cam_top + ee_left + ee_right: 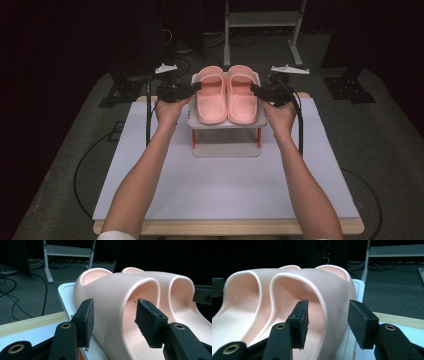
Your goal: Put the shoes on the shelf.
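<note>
Outwardly, left gripper (196, 86) and right gripper (255, 89) straddle slipper (227, 95) edges, spread; not pinching.

Left tool (196, 86) and right tool (255, 89), jaws parted, facing inward.

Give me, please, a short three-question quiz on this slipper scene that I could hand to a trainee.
1. True or false: the two pink slippers lie side by side on the top shelf of the small white rack.
2. What straddles the outer wall of each slipper's strap?
A. the jaws of a gripper
B. a bare hand
C. a cable
3. Are the pads of the left gripper and the right gripper pressing on the straps?

Key:
1. True.
2. A: one jaw stands inside the strap, the other outside.
3. No; both stand open, with gaps beside the strap walls.
</note>
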`<state>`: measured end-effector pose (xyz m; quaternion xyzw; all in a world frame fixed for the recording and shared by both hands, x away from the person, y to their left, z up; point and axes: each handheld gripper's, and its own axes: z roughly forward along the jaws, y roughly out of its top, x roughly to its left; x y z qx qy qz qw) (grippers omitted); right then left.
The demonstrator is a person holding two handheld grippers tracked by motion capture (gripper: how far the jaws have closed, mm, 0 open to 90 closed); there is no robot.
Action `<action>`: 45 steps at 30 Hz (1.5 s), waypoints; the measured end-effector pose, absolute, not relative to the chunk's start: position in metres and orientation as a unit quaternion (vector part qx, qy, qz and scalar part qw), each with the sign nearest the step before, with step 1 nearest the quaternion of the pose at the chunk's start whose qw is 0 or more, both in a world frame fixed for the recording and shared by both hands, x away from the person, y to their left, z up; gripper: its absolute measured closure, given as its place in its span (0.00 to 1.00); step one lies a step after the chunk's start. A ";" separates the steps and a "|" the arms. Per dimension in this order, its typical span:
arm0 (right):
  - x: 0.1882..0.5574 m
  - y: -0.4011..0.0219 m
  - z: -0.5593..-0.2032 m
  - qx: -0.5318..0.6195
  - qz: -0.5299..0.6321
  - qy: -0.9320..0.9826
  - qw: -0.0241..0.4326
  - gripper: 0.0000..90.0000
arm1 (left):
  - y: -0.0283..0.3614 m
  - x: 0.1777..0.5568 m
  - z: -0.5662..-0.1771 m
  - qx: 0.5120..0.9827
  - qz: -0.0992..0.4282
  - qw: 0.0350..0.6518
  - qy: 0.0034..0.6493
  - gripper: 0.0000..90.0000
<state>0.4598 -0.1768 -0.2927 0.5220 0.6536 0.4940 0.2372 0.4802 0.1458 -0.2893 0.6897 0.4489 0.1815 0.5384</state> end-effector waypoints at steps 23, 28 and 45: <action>0.437 -0.193 -0.297 0.504 0.513 0.658 0.223 0.51 | 0.145 0.457 -0.291 0.696 0.177 0.553 0.423 0.50; 0.431 -0.200 -0.299 0.503 0.513 0.659 0.221 0.50 | 0.146 0.452 -0.293 0.697 0.176 0.553 0.420 0.49; 0.412 -0.216 -0.304 0.500 0.527 0.652 0.218 0.46 | 0.153 0.433 -0.297 0.700 0.175 0.562 0.404 0.46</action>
